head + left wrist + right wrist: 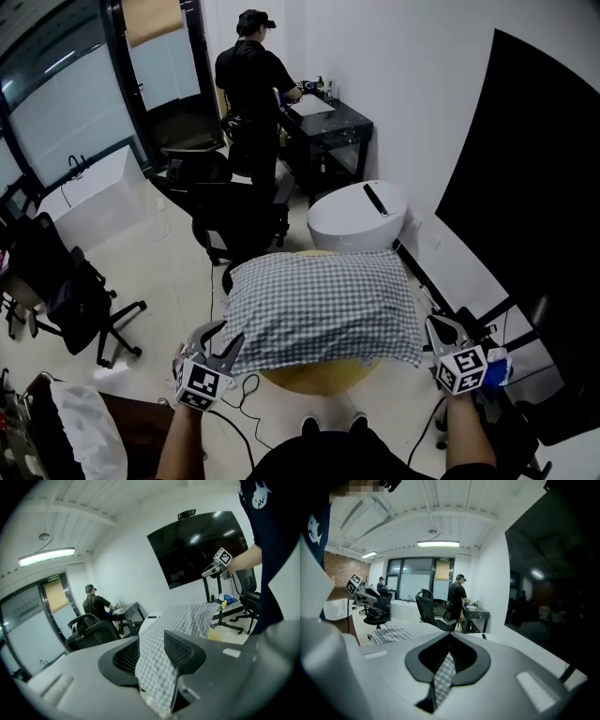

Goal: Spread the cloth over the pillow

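Observation:
A blue-and-white checked cloth (319, 309) lies spread over the pillow, which it hides almost wholly, on a round wooden table (319, 380). My left gripper (217, 336) is at the cloth's near left corner. In the left gripper view its jaws (152, 656) stand apart, and a fold of cloth (157, 667) hangs loose between them. At the near right corner my right gripper (442, 330) holds on. In the right gripper view it (449, 656) is shut on a thin strip of cloth (443, 679).
A white rounded pod (356, 216) stands just behind the table. Black office chairs (239, 211) (75, 291) sit behind and to the left. A person in black (253, 80) works at a dark desk (328, 117). A large dark screen (534, 206) on a stand fills the right.

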Available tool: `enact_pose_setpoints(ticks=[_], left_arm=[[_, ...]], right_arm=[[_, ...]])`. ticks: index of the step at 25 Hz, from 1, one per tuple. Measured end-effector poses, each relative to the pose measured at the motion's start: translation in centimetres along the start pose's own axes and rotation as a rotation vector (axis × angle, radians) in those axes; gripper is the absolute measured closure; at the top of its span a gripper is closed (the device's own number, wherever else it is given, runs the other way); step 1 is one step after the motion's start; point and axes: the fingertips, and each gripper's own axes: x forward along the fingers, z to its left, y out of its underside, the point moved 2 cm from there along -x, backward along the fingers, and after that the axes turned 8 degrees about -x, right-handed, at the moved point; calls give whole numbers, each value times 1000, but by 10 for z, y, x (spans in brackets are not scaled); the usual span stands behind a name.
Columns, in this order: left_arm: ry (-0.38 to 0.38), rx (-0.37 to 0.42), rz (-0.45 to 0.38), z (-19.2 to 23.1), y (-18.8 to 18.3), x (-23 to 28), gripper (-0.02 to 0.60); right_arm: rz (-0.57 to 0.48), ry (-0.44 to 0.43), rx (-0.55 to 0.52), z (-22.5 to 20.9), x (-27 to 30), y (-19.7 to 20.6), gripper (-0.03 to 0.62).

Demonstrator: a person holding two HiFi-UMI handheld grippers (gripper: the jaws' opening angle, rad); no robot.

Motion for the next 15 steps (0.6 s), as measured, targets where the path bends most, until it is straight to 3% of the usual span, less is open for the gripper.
enact_pose_setpoints(ticks=[6, 11, 15], left_arm=[[92, -30, -155, -37, -58, 1, 428], [155, -188, -264, -71, -84, -3, 396], [197, -247, -274, -105, -91, -3, 394]], right_arm=[[-130, -86, 55, 37, -14, -52, 588], [-193, -184, 74, 69, -25, -73, 588], [-200, -256, 76, 86, -35, -75, 588]])
